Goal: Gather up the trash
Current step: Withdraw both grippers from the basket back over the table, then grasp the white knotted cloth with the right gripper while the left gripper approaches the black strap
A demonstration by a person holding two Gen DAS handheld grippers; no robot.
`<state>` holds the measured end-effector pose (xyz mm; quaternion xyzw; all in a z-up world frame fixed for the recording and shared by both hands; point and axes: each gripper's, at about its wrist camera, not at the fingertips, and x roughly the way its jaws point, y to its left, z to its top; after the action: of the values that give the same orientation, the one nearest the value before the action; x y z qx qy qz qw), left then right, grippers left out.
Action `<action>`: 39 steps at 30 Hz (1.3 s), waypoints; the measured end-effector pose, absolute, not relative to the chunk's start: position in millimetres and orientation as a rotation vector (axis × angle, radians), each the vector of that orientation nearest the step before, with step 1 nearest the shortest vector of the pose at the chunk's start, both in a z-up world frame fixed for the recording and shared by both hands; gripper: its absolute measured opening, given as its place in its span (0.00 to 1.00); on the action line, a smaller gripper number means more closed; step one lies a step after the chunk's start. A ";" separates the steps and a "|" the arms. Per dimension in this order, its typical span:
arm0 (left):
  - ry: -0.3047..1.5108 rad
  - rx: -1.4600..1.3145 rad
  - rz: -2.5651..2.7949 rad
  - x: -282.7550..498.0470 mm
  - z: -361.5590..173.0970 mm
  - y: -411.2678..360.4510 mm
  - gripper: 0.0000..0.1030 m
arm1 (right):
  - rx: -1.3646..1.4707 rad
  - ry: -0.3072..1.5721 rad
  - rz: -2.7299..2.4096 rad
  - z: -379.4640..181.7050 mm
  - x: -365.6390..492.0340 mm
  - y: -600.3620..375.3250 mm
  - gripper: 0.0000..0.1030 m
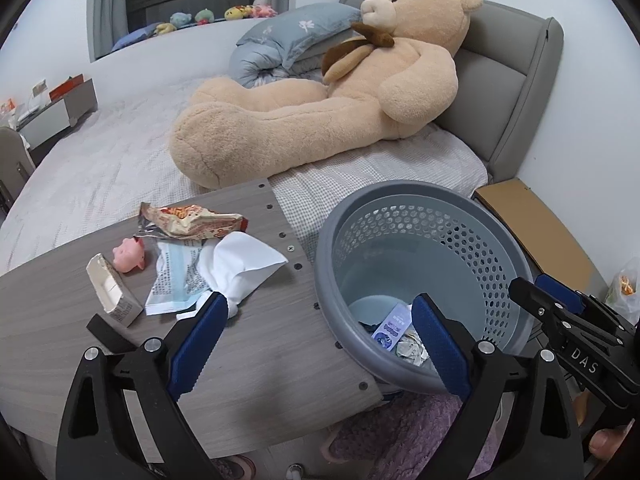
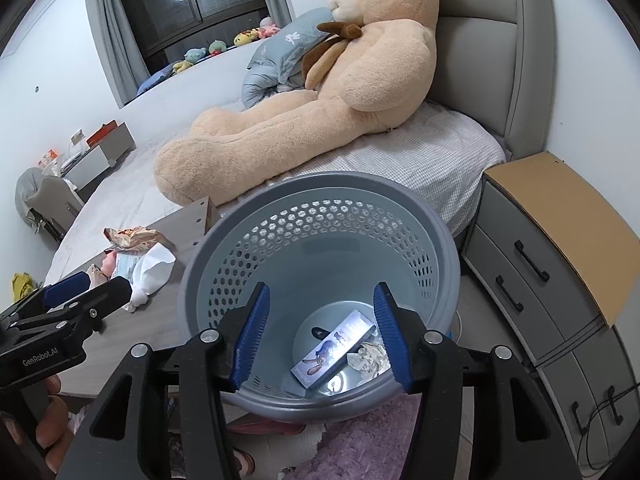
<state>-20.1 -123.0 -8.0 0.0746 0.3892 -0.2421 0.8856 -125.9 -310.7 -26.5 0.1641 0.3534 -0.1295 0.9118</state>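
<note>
The right tongs (image 2: 320,336) hang released over the bin (image 2: 446,240), nothing between their blue pads; a printed box (image 2: 334,346) and a crumpled paper (image 2: 370,356) already lie at the bottom. The left tongs (image 1: 316,344) are also spread wide and empty, their left pad just beside the white tissue (image 1: 244,264) on the tabletop (image 1: 260,360).

The remaining trash sits in a cluster: tissue, a printed sachet (image 1: 176,280) under it, a snack wrapper (image 1: 192,220) and a torn carton (image 1: 114,290). The tissue looks like the next pick. It is soft, so I would come down over its bunched end, close fully, and lift clear of the sachet before swinging to the bin.

A pink pig toy (image 1: 128,256) lies among the litter; probably not trash, so leave it. From the right wrist view the carton and pig are mostly hidden behind the left tongs. How the sachet lies beneath the tissue cannot be made out.
</note>
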 end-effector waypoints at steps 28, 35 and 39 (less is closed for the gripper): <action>0.806 0.063 -0.236 -18.6 -23.5 20.7 0.89 | 0.242 0.749 -0.048 -26.2 -98.1 -190.5 0.52; 0.840 0.022 -0.178 -7.8 -35.8 50.4 0.89 | 0.220 0.771 0.012 -29.6 -72.6 -166.8 0.52; 0.845 0.002 -0.153 -2.1 -39.7 63.5 0.89 | 0.203 0.784 0.043 -32.3 -54.1 -152.8 0.52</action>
<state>-2.1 63.5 -39.7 0.0008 0.4098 -0.0741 0.9092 -54.1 -152.8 -32.3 0.0986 0.3812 0.0207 0.9190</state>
